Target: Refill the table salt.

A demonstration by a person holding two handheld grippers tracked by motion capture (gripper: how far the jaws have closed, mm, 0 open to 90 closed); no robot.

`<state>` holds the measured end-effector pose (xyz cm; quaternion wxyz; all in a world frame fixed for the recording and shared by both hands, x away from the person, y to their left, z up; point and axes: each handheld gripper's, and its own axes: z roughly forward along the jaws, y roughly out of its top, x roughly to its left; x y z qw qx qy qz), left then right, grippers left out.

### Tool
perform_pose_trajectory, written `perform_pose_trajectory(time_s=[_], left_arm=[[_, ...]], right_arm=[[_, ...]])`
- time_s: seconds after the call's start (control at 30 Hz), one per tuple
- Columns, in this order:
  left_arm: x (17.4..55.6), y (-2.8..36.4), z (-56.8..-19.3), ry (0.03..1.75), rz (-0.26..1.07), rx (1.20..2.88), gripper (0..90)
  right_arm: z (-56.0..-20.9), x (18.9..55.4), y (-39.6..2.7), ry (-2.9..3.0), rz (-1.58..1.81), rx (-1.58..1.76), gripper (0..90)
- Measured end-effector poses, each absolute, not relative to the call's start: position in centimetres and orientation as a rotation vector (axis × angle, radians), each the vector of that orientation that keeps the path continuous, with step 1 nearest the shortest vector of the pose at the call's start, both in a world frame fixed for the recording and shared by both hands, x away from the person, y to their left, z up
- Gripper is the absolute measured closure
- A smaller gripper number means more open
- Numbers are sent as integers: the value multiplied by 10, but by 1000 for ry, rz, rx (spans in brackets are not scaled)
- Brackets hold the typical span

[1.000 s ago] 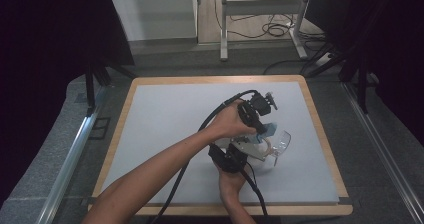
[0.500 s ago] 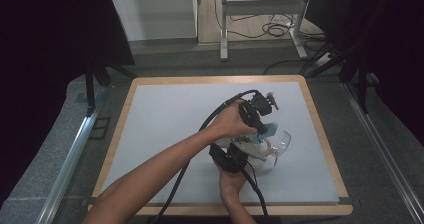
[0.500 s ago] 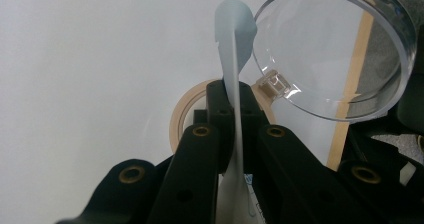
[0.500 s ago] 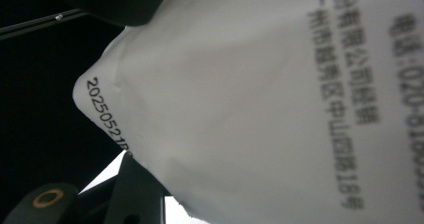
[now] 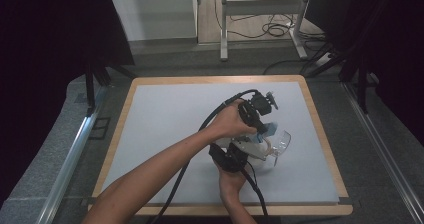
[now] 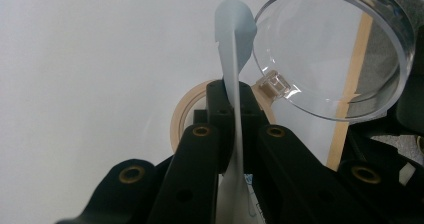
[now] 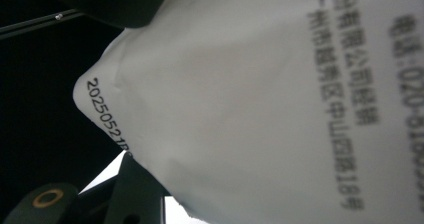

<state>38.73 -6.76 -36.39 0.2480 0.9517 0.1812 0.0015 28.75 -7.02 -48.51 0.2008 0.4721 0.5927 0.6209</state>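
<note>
Going left to right on the tabletop [image 5: 165, 129]: the whole left half of the grey mat is bare, right out to the wooden rim, so there's loads of room on that side. All the action sits right of centre, closer to the near edge than the far one. The left gripper [image 6: 235, 91] has its jaws pinched tight on a thin pale-blue sheet [image 6: 232, 44], seen edge-on and curling at the top. Just right of it is a clear round plastic lid [image 6: 345, 49], tilted, with a little moulded tab. A tape ring [image 6: 180, 114] lies flat behind the jaws. The right gripper [image 5: 231, 156] is partly closed on a white packet [image 7: 260, 104], soft and wrinkled, printed with black text and a date code.
</note>
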Motion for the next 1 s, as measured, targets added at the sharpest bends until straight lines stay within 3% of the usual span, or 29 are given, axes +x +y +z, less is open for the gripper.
perform_pose_trajectory(time_s=[1.0], left_arm=[[387, -67, -361, 496, 16, 2597, 899]], right_arm=[[-483, 288, -69, 1642, 1753, 1322, 550]])
